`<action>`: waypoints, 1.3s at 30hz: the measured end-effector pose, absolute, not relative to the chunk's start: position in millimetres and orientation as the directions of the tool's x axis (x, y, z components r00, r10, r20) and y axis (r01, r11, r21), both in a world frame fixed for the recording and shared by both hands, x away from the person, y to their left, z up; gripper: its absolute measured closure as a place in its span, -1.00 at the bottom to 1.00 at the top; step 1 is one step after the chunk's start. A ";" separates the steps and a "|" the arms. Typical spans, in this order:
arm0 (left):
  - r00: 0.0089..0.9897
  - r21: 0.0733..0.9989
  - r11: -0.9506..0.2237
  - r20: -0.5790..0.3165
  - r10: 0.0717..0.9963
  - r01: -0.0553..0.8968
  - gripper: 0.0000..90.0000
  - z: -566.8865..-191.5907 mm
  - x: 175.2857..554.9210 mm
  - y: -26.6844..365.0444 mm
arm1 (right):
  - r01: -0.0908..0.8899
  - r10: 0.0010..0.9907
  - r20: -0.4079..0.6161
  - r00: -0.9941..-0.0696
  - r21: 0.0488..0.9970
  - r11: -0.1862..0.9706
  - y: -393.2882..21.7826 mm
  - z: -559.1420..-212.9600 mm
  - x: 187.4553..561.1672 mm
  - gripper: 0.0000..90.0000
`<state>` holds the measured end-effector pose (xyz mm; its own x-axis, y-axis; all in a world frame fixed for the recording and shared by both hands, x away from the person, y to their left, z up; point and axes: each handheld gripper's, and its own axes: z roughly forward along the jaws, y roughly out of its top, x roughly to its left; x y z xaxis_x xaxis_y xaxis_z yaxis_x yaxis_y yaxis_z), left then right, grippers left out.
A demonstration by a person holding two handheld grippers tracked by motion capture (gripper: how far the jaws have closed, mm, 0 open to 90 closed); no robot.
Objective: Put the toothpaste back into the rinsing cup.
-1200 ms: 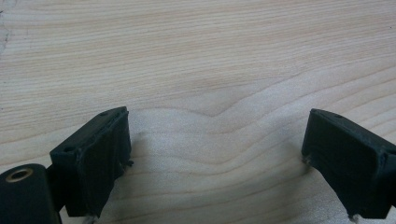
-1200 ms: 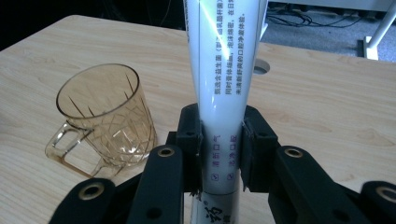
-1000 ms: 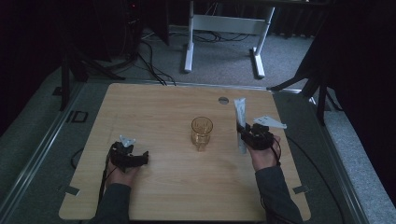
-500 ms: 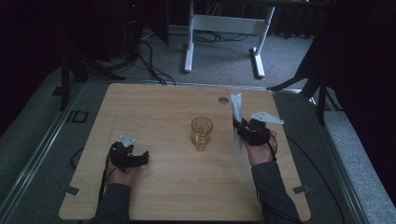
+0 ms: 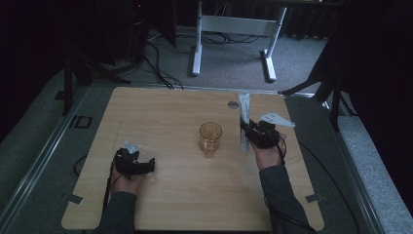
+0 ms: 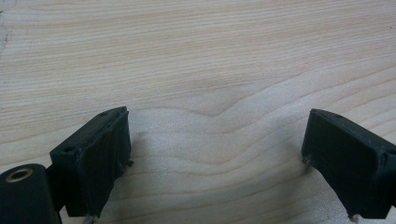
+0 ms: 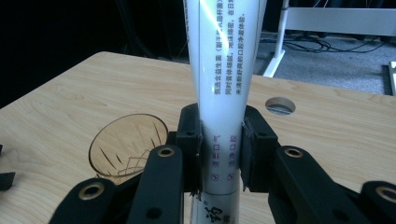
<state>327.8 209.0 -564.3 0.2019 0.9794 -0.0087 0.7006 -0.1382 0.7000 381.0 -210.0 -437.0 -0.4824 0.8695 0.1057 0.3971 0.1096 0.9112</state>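
Note:
A white toothpaste tube [image 7: 224, 84] with printed text stands upright between the jaws of my right gripper [image 7: 219, 149], which is shut on it. In the high view the tube [image 5: 244, 117] rises just right of an amber glass cup [image 5: 210, 138] at the table's middle, and the right gripper [image 5: 247, 135] holds it near its lower part. The cup [image 7: 127, 148] sits empty just left of the held tube. My left gripper [image 5: 147, 165] rests low at the front left of the table, its jaws open over bare wood [image 6: 215, 140] with nothing between them.
The wooden table [image 5: 160, 117] has a round cable hole [image 5: 233, 104] at its far edge. Beyond it stands a white desk frame [image 5: 234, 29] on grey carpet. Cables trail from both grippers toward the front edge.
My right gripper has carried the tube a little to the left, closer to the cup, and the tube stands straighter. The left gripper has stayed put.

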 end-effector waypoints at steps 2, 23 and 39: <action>0.202 0.700 -0.138 -0.009 0.979 0.701 -0.81 -564.4 327.8 209.0 | 0.393 0.867 0.103 -0.488 0.912 0.113 -208.2 -436.8 382.2 0.61; 0.202 0.701 -0.139 -0.008 0.979 0.700 -0.81 -564.4 327.8 209.0 | 0.364 0.848 0.111 -0.518 0.926 0.101 -191.2 -433.4 390.4 0.61; 0.202 0.701 -0.138 -0.009 0.979 0.700 -0.81 -564.4 327.8 209.0 | 0.347 0.830 0.139 -0.541 0.935 0.070 -177.8 -428.9 398.8 0.61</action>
